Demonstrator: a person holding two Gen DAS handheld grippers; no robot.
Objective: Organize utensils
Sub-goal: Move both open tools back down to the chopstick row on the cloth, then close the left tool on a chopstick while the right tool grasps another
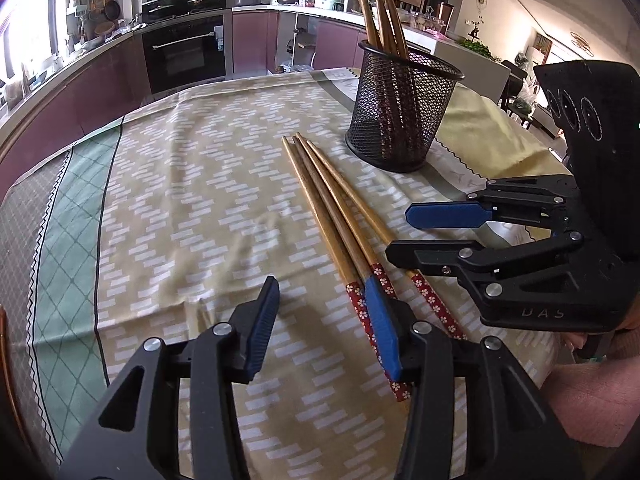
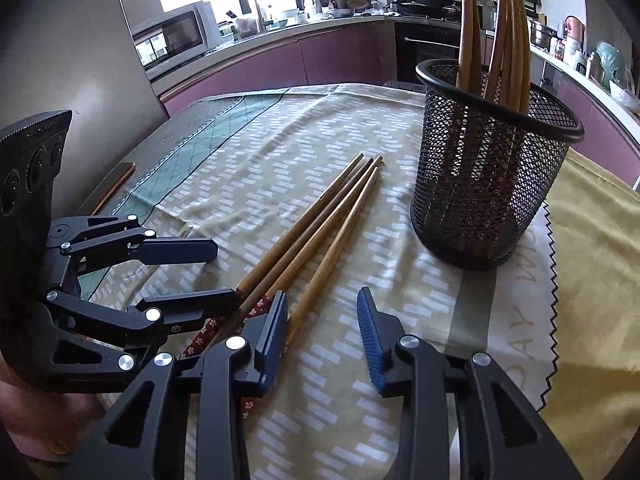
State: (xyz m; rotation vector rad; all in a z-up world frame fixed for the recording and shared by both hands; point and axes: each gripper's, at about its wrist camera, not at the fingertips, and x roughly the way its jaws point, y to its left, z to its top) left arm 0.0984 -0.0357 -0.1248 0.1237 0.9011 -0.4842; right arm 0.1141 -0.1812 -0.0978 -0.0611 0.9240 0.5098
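Observation:
Loose wooden chopsticks (image 1: 332, 208) (image 2: 304, 232) with red flowered ends lie side by side on the patterned tablecloth (image 1: 180, 200). Just behind them a black mesh holder (image 1: 400, 120) (image 2: 488, 184) stands upright with several chopsticks inside. My left gripper (image 1: 324, 328) (image 2: 228, 272) is open. Its right finger rests over the flowered ends, and only cloth shows between the pads. My right gripper (image 2: 322, 320) (image 1: 398, 232) comes in from the right, also open. One of its fingers crosses the nearest chopstick, and nothing is pinched between the pads.
The cloth's green checked border (image 1: 68, 220) runs along the left side of the table, with an orange-edged object (image 2: 120, 178) near that edge. A yellow cloth (image 2: 592, 260) lies right of the holder. A pink sleeve (image 1: 592, 392) is behind the right gripper. Kitchen counters and an oven stand beyond.

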